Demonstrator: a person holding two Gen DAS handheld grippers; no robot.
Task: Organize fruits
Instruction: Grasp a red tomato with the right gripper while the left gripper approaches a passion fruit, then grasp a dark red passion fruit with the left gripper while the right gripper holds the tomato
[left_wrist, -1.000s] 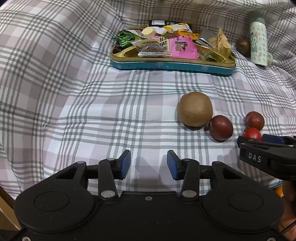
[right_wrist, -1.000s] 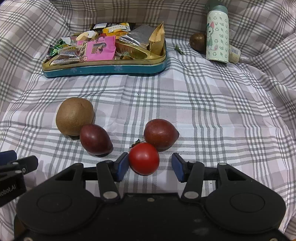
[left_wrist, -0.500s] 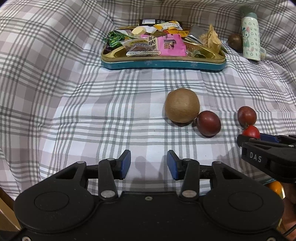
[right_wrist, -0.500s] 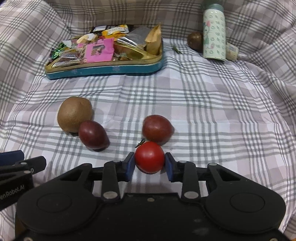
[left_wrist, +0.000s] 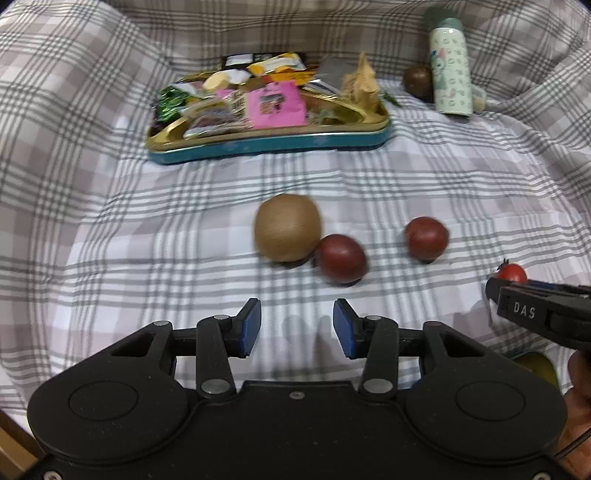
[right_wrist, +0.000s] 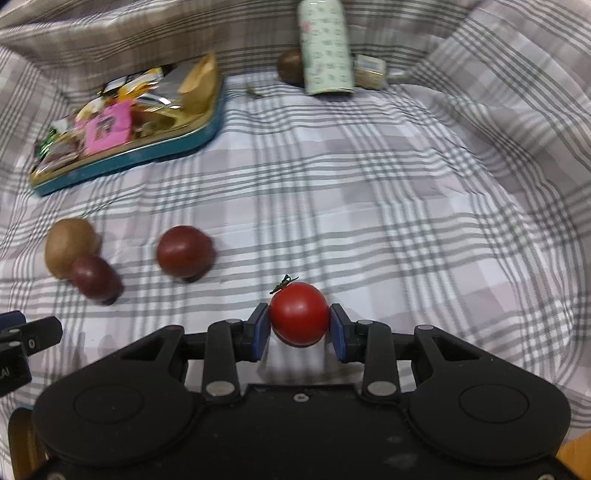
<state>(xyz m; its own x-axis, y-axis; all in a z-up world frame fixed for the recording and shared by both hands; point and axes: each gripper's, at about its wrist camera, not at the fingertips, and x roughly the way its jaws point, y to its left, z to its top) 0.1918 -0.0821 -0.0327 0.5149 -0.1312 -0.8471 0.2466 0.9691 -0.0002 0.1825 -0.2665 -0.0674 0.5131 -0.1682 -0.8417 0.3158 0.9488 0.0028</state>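
Between your right claw (right_wrist: 299, 328) pads sits the small round red tomato (right_wrist: 298, 313), pinched at its widest for carrying; your left claw (left_wrist: 297, 328) hangs parted, empty.

Seen from the left wrist, only the top of the tomato (left_wrist: 511, 272) shows above the right gripper (left_wrist: 539, 314), whose body runs off the right edge. Below that gripper, a yellowish thing (left_wrist: 537, 363) is half covered and cannot be identified. Behind the bottle (left_wrist: 451, 66), a dark round fruit (left_wrist: 417, 79) is partly hidden, and the bottle's cap is cut by the top edge in the right wrist view. The packets in the tray (right_wrist: 147, 155) are smeared by motion blur there; their print is unreadable. Beside the bottle, a small box (right_wrist: 369, 70) is too blurred to tell.
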